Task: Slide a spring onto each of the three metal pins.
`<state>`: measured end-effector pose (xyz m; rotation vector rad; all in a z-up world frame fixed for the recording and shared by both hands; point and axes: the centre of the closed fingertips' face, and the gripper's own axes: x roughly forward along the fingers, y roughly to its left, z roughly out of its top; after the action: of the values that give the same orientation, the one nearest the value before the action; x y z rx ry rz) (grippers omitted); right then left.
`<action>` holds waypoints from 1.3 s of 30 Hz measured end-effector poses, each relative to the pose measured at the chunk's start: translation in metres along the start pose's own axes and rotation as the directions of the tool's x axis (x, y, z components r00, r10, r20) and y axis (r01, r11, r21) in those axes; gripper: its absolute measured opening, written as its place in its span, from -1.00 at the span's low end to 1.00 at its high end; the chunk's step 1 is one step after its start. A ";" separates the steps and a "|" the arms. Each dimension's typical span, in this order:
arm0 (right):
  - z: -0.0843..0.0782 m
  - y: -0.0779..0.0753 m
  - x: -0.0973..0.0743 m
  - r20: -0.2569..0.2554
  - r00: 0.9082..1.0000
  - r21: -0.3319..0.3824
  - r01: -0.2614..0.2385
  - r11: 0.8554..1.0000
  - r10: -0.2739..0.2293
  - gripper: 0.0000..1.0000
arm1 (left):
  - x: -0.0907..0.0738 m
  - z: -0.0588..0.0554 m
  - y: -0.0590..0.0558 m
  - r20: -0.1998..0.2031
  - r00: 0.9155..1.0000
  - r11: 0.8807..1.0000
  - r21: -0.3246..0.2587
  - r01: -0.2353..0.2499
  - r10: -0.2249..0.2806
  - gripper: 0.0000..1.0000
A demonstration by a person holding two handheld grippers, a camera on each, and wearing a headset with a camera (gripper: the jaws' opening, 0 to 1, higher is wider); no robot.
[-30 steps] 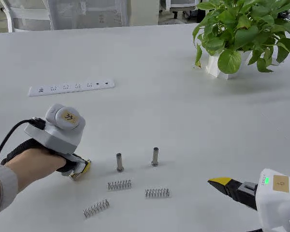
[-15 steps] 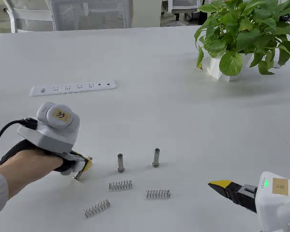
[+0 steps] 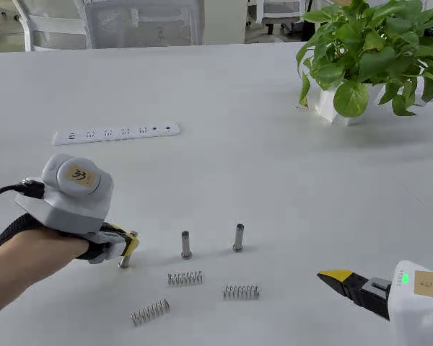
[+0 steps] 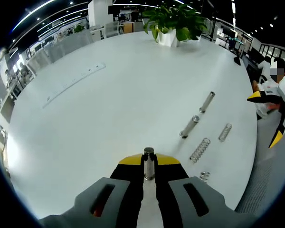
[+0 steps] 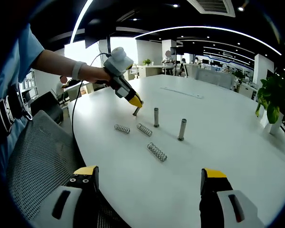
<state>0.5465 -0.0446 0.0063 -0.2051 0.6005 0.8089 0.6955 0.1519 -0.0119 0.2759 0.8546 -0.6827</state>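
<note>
Bright overhead light, faint shadow by each pin, fisheye edges warped, perhaps soft.

No legible text or numbers

The left gripper sits at 8 o'clock in the head view, gripped by a hand, its jaws clamped on a metal pin. The right gripper, at 5 o'clock, points left with jaws wide apart.
</note>
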 end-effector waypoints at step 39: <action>-0.003 -0.005 -0.001 -0.018 0.999 -0.010 0.027 1.000 -0.027 0.94 | -0.007 -0.004 -0.010 0.054 0.999 0.996 0.093 -0.007 0.002 -0.91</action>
<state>0.5483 -0.0501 0.0043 -0.2296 0.6101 0.7847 0.6834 0.1494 -0.0092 0.3413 0.7718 -0.7236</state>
